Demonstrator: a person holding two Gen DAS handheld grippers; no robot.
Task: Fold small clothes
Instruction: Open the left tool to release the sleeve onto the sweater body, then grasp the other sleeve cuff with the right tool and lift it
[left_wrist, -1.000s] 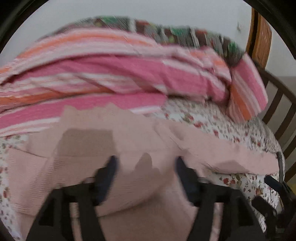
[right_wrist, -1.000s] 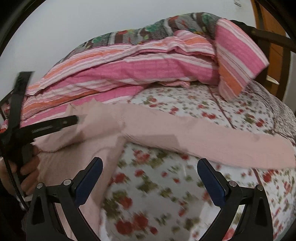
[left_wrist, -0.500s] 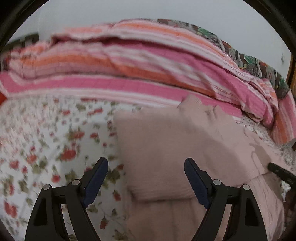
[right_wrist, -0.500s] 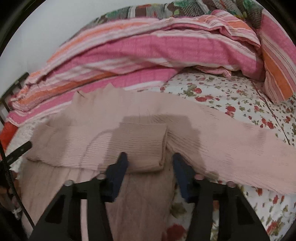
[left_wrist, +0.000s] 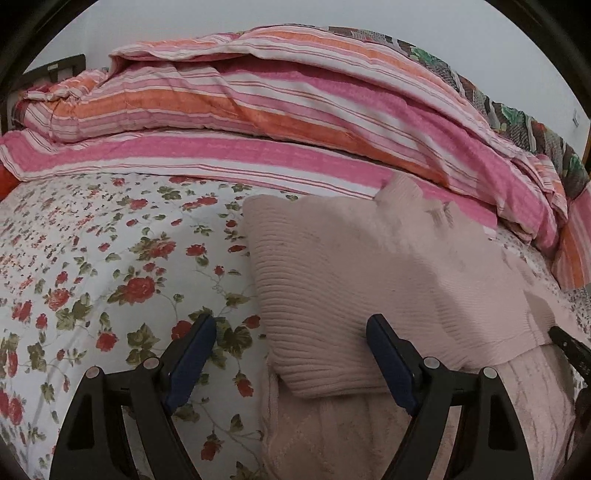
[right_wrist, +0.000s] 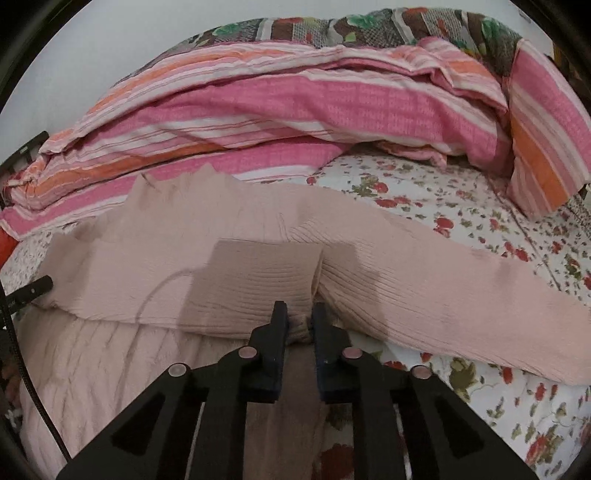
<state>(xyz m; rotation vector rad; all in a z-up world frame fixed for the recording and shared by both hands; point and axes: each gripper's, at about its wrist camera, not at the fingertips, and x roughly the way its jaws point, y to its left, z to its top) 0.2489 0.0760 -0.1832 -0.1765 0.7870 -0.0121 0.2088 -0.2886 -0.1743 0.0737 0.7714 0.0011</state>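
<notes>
Plain pale wall (left_wrist: 332, 14) behind bed; floral bedsheet (left_wrist: 92, 258); striped pink-orange quilt (right_wrist: 295, 110) heaped at back.

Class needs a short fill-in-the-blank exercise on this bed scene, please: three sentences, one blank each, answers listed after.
1. The sweater is pale ____.
2. The bedsheet is printed with red ____.
3. The right hand-held gripper is closing on a fold of the ____, while the left hand-held gripper stands open.

Missing words: pink; flowers; sweater

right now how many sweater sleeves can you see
2: one sleeve stretches right across the floral bedspread; the folded sleeve lies across the sweater's body, its cuff in the closing right gripper.
</notes>
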